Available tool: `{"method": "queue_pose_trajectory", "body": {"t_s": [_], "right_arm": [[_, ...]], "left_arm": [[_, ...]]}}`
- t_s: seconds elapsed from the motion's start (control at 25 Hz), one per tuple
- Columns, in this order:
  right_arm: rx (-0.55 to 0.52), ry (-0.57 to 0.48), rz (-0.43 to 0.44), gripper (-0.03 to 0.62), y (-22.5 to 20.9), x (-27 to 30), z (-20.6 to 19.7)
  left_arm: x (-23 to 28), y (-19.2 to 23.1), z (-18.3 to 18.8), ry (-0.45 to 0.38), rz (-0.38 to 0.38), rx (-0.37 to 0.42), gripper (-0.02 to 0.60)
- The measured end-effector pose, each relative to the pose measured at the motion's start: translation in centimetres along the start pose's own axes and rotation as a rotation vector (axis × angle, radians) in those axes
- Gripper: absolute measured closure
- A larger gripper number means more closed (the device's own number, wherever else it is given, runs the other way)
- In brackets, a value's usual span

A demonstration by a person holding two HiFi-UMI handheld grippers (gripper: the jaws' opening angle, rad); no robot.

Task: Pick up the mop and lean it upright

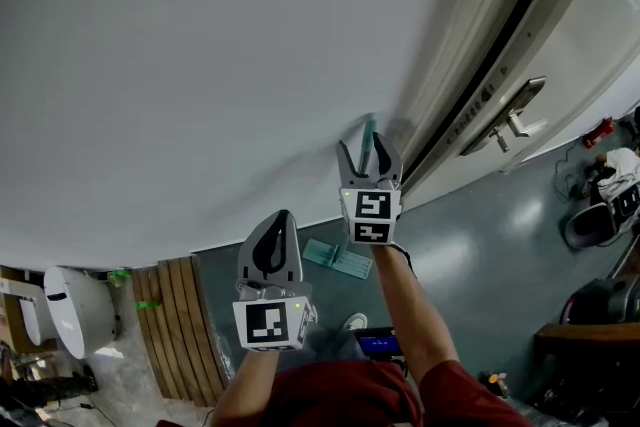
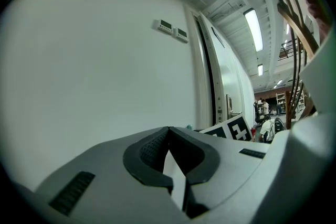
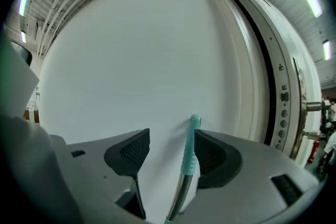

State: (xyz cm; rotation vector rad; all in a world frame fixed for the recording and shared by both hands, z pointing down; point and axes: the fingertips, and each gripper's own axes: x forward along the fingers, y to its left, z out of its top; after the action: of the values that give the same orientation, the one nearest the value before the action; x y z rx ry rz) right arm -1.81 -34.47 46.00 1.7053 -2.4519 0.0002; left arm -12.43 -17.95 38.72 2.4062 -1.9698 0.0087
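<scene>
Most of the head view is a plain white wall, with a pale door and its frame along the wall's right edge and a grey-green floor meeting the wall's foot. The mop already stands propped. Its flat pale-teal head lies on the floor just out from the wall's foot, and its metal shaft rises to a teal grip whose tip rests against the wall, near the door-frame edge.

The right gripper has its jaws spread wide around that grip. The left pad stands well clear of it, while the right pad sits just beside it, and I cannot tell whether they touch. Nothing is clamped, so the mop appears to be leaning on its own. The left gripper hangs lower and further from the wall, with its jaws closed together on nothing.

The lean looks done, so the risk lies in the withdrawal. If the right gripper backs out at a slant, its near pad could catch the grip and drag the tip sideways along the smooth wall until the mop topples. The head might also skid away from the wall's foot on a floor that looks slick, which would let the shaft slide down.
</scene>
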Motion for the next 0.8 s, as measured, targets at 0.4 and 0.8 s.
{"method": "queue_pose_trajectory", "body": {"t_s": [0.4,0.8], "right_arm": [[0.006,-0.074,0.006,0.341,-0.7,-4.8,2.8],[0.039,-0.143,0.062,0.341,0.7,-11.5,6.3]], "left_arm": [[0.6,-0.4,0.8,-0.023,-0.008,-0.01,0.569],[1.0,-1.2,1.9,-0.044,-0.027,-0.009,0.568]]}}
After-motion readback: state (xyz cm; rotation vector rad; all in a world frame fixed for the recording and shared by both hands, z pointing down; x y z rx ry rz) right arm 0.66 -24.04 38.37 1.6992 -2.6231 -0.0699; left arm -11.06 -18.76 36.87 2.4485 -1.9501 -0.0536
